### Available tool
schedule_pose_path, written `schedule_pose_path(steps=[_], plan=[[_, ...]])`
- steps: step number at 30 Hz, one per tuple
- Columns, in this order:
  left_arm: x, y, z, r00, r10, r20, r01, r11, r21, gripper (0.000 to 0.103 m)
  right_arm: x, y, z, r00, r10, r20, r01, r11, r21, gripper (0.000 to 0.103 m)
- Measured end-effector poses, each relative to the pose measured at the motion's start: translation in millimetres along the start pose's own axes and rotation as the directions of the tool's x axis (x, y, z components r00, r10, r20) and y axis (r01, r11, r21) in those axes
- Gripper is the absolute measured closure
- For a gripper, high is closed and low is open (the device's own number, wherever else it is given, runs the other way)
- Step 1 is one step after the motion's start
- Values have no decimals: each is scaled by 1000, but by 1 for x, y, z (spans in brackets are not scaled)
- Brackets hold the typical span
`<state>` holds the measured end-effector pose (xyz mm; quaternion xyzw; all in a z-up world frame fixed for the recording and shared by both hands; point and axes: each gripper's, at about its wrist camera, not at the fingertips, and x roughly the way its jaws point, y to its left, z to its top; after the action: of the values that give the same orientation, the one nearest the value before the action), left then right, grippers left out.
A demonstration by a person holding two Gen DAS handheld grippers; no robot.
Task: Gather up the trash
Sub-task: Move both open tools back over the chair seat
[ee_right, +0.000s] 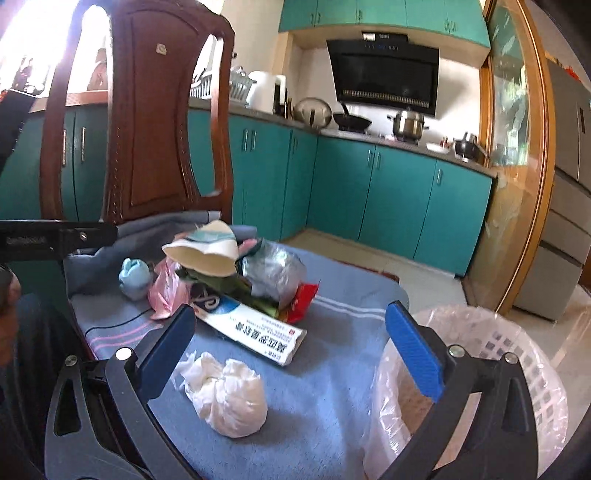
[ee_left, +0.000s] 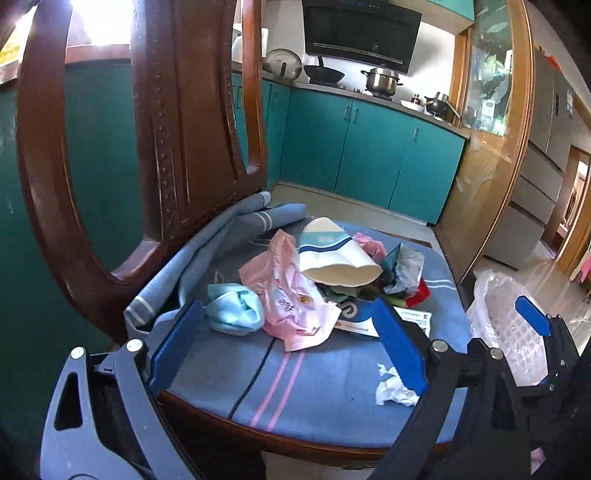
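Both the left gripper (ee_left: 288, 343) and right gripper (ee_right: 291, 347) hang released and empty over the chair cushion (ee_right: 332, 406), where the trash pile (ee_right: 236, 273) and crumpled tissue (ee_right: 229, 395) lie, the lined basket (ee_right: 509, 369) just beside the cushion for easy drops

Daylight blows out the window (ee_left: 99, 22) up-left of the left claw (ee_left: 288, 343). Chair seat (ee_right: 332, 332) evenly lit, sharp. Fisheye bends edges; corners dark.
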<state>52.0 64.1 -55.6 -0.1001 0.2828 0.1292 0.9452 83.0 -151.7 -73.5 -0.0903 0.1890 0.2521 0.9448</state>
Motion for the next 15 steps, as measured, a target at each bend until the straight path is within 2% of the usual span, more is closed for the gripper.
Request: schedule_pose_path(steps=[9,15], plan=[[2,-9,-3,1000,-6,-19,7,999,54,10,7,-3,-1,998,39,-43,-37,998,41,3],[4,-9,-4,999,-14,-29,15,999,48,10,10,-1,-2,997,45,-60,-43,998,34,3]])
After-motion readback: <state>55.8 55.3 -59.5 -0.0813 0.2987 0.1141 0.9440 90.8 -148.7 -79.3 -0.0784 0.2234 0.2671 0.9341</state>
